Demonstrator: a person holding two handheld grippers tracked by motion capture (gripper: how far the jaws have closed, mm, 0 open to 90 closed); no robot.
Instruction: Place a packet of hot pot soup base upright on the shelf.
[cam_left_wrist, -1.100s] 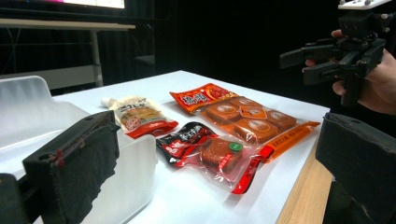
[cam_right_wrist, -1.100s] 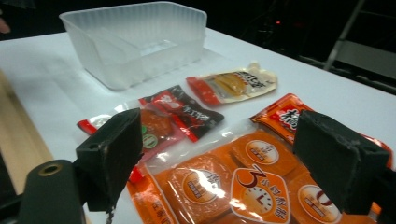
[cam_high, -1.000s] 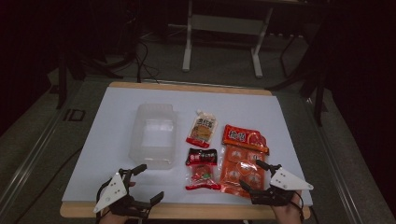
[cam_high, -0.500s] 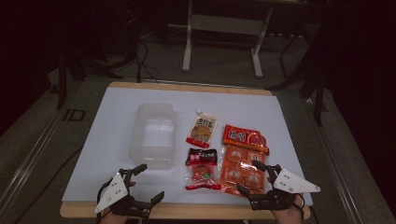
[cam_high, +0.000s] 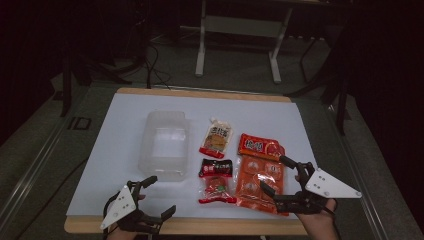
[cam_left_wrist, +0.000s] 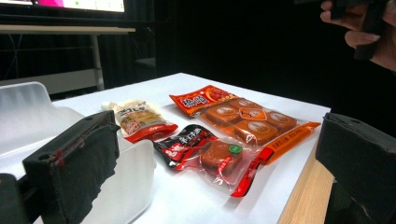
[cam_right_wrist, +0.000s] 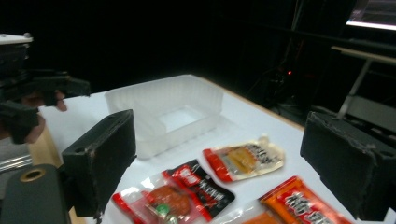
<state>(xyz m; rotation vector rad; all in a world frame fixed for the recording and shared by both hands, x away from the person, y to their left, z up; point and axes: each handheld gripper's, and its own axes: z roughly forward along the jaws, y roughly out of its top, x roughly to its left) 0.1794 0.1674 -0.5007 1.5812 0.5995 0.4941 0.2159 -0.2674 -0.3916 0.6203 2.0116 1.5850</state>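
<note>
Snack packets (cam_high: 242, 162) are laid mid-table beside a clear plastic tray (cam_high: 164, 144) (empty). The right gripper (cam_high: 280, 176), jaws wide, is held over the orange packet (cam_high: 260, 180); the left gripper (cam_high: 157, 196), spread too, grips nothing.

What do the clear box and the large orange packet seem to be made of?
Clear box: likely thin moulded plastic, frosted and translucent; the white table surface shows through its walls. Large orange packet: apparently glossy plastic film; it glints, and its clear front reveals separate pieces inside.

A white surface (cam_high: 125, 150) is showing a wooden rim, carrying a frosted clear tub (cam_high: 164, 144), red-orange snack packs (cam_high: 260, 175) and a black-and-red wrapper (cam_high: 215, 168).
</note>
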